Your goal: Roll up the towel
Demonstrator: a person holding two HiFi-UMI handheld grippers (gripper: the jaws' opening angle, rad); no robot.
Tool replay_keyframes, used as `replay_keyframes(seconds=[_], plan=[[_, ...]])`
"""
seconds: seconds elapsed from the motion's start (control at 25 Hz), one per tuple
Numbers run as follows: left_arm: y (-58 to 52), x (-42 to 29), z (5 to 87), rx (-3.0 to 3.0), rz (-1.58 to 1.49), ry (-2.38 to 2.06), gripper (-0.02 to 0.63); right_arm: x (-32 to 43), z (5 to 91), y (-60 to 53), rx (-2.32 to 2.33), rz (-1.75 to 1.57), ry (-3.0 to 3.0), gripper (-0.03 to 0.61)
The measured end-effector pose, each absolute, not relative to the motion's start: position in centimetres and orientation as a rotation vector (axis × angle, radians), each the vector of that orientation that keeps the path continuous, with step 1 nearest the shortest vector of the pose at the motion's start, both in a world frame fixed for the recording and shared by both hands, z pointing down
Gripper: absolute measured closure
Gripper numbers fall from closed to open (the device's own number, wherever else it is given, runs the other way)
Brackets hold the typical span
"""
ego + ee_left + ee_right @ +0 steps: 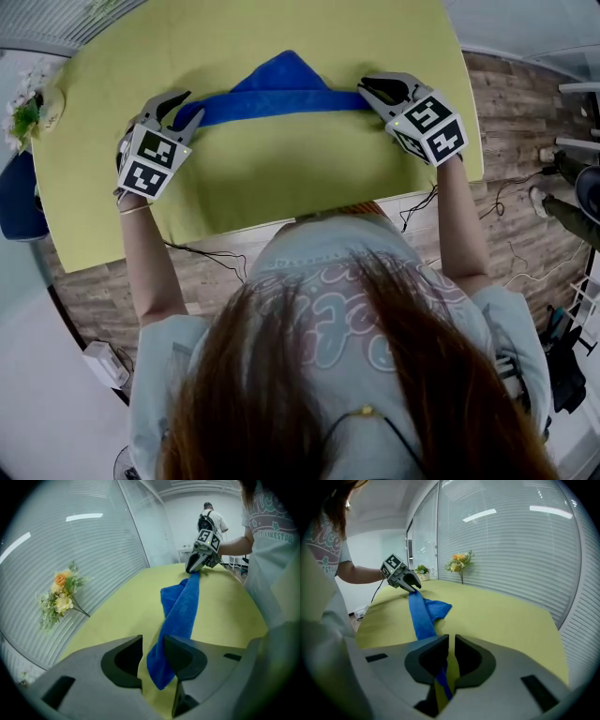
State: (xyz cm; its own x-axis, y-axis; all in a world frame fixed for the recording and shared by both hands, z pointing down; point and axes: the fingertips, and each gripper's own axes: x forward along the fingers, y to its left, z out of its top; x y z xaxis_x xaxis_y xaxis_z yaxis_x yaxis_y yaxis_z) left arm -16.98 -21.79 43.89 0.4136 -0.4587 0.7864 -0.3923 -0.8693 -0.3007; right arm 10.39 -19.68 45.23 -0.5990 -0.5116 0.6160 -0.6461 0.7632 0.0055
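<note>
Head view: the towel (281,98) lies as a long band across the worktop (281,187), parallel to its near edge, with the left claw (190,105) at 1 end and the right claw (367,92) at the other.

Left gripper view: the jaws are apart, and the towel's end lies loose between them.

Right gripper view: the jaws are clamped on the opposite end, and the band runs straight away toward the left claw.

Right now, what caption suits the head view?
Right gripper clamps one end of a blue towel on a yellow table; left gripper open at the other.
</note>
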Motion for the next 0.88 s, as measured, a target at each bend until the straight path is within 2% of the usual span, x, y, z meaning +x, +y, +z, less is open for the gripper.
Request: replay_keyframes(seconds=[0.48,0.72,0.88], plan=[[-21.1,-18.6,40.3,-2.596,-1.215,1.029,0.502,11.9,41.2,-19.5,1.084,0.047,-2.314,0.529],[-18.5,-15.7,40.0,-2.541,-1.171,0.920,0.502,8.3,39.6,-17.5,1.039,-0.122,-2.340,0.521],[-16.6,-13.9,41.7,-2.474,-1.223,0.806,0.502,5.1,40.4,-15.8,0.936,-0.212,-2.329,0.492]])
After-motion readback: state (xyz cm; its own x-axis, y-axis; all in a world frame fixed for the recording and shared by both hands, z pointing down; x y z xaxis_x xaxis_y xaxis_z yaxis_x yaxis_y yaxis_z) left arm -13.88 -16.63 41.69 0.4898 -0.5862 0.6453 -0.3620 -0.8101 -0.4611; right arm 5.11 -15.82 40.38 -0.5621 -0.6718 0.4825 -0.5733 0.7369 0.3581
